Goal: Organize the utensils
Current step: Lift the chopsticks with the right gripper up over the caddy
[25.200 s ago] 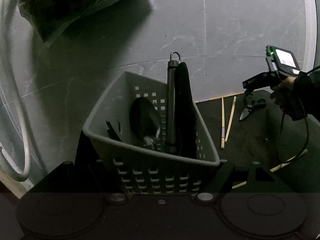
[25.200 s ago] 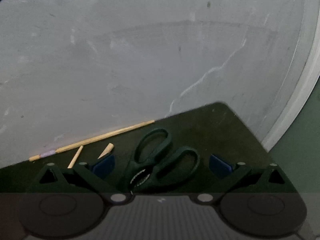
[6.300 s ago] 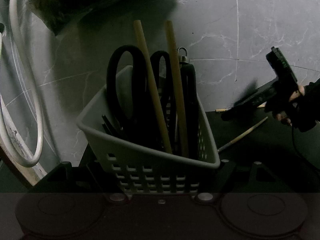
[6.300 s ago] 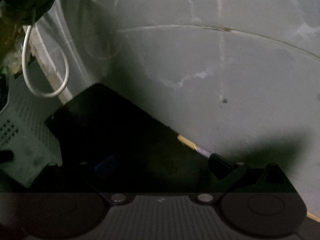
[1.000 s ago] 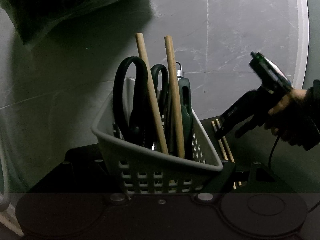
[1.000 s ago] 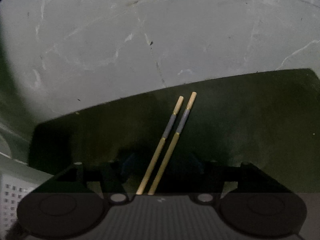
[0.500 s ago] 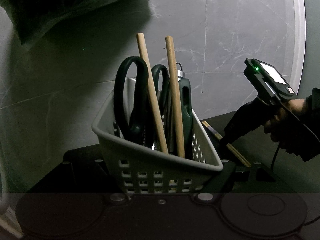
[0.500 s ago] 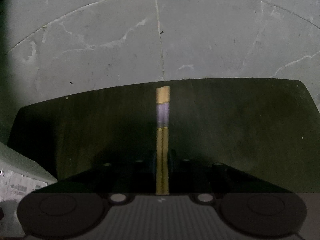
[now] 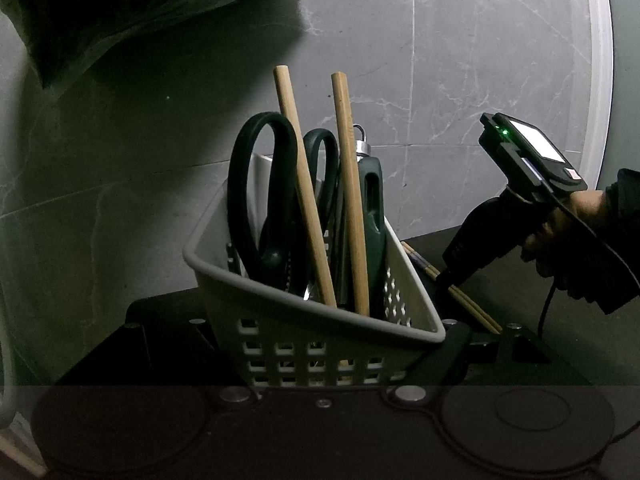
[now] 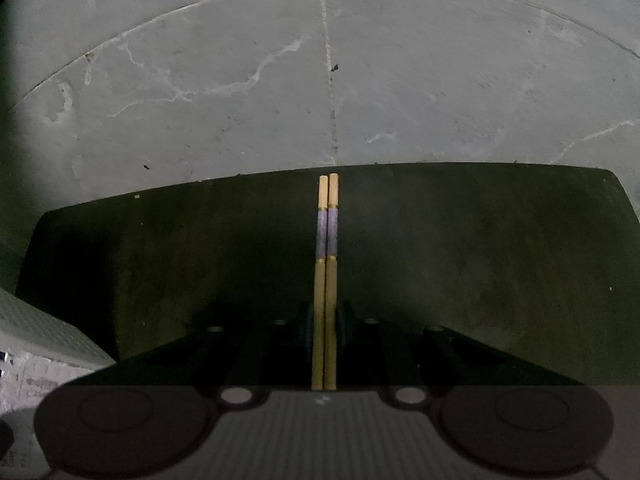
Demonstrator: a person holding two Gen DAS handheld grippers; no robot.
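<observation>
My left gripper (image 9: pixel 320 364) is shut on a grey slotted utensil basket (image 9: pixel 288 308). The basket holds black scissors (image 9: pixel 260 196), two thick wooden sticks (image 9: pixel 304 184), a dark green handled tool (image 9: pixel 372 208) and a steel handle with a ring. My right gripper (image 10: pixel 325 320) is shut on a pair of chopsticks (image 10: pixel 327 232) with purple bands, held side by side over the dark mat (image 10: pixel 480 260). In the left wrist view the right gripper (image 9: pixel 452 276) grips the chopsticks (image 9: pixel 472 304) just right of the basket.
A marbled grey tiled wall (image 10: pixel 320 80) stands behind the mat. A dark plastic bag (image 9: pixel 120 8) hangs at the upper left. The basket's corner (image 10: pixel 40 340) shows at the right wrist view's lower left.
My right gripper has closed on the two chopsticks, bringing them together and parallel. It has dropped lower beside the basket. The left gripper holds the basket as before.
</observation>
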